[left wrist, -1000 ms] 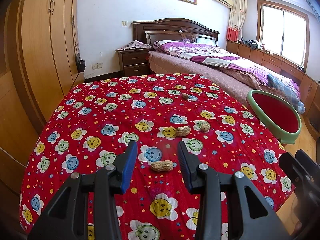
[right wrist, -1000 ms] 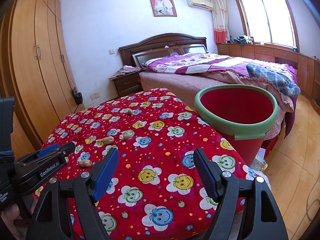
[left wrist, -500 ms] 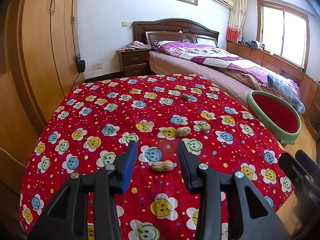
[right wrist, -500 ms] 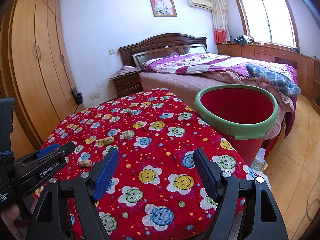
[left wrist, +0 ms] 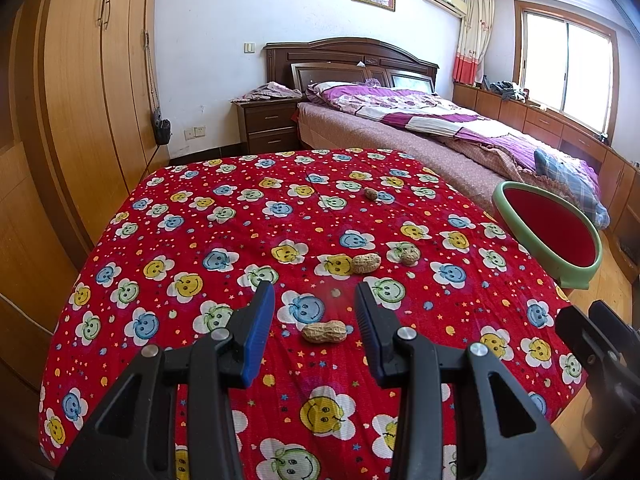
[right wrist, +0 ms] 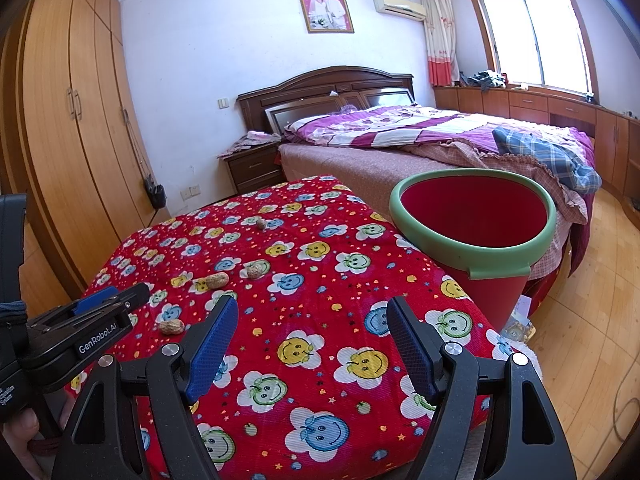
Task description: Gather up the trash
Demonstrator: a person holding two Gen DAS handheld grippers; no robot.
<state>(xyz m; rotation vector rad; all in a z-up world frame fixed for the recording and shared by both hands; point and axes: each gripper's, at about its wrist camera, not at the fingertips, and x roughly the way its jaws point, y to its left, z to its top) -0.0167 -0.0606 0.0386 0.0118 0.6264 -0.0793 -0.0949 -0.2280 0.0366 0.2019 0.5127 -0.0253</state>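
Several peanut shells lie on the red smiley-flower cloth (left wrist: 208, 224). The nearest peanut (left wrist: 324, 331) lies between the tips of my open left gripper (left wrist: 314, 303), untouched; it also shows in the right wrist view (right wrist: 171, 326). Another peanut (left wrist: 365, 263) and a smaller shell (left wrist: 410, 256) lie farther off, and one shell (left wrist: 371, 193) sits near the far edge. A red bin with a green rim (right wrist: 474, 216) stands off the table's right side. My right gripper (right wrist: 312, 322) is open and empty over the cloth's near right part.
A bed (right wrist: 440, 144) stands behind the table and bin. A wooden wardrobe (left wrist: 80, 100) runs along the left wall. A nightstand (left wrist: 268, 124) is at the back. Wooden floor (right wrist: 580, 320) lies to the right.
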